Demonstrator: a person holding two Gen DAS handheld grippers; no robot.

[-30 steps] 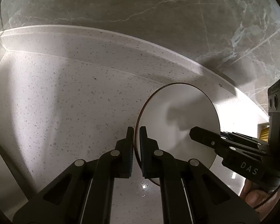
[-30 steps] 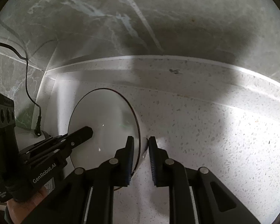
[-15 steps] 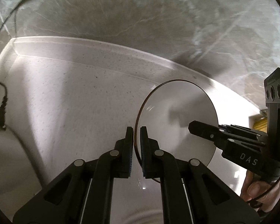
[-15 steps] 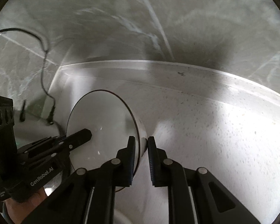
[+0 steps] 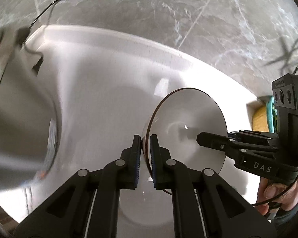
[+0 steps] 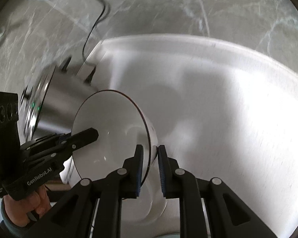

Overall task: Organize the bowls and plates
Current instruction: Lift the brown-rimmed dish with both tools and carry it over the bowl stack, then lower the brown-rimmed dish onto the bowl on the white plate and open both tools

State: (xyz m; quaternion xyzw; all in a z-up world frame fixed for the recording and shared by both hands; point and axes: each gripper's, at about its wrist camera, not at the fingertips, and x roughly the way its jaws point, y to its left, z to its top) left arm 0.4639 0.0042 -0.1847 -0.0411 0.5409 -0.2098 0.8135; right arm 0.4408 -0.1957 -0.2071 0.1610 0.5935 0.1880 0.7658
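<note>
The white bowl (image 5: 186, 130) is hanging tilted above the tabletop (image 5: 101, 91), its dark rim pinched on opposite sides: the left gripper (image 5: 145, 154) is clamping it nearly shut on one edge, and the right gripper (image 6: 150, 166) is closing narrowly over the rim and wall on the other. Because both are gripping only thin edges of smooth glazed ware, any uneven pull between the hands is risking a slip or twist. The steel pot (image 6: 55, 101) just beyond the left gripper, with its cord (image 6: 95, 21), is inviting a knock.
</note>
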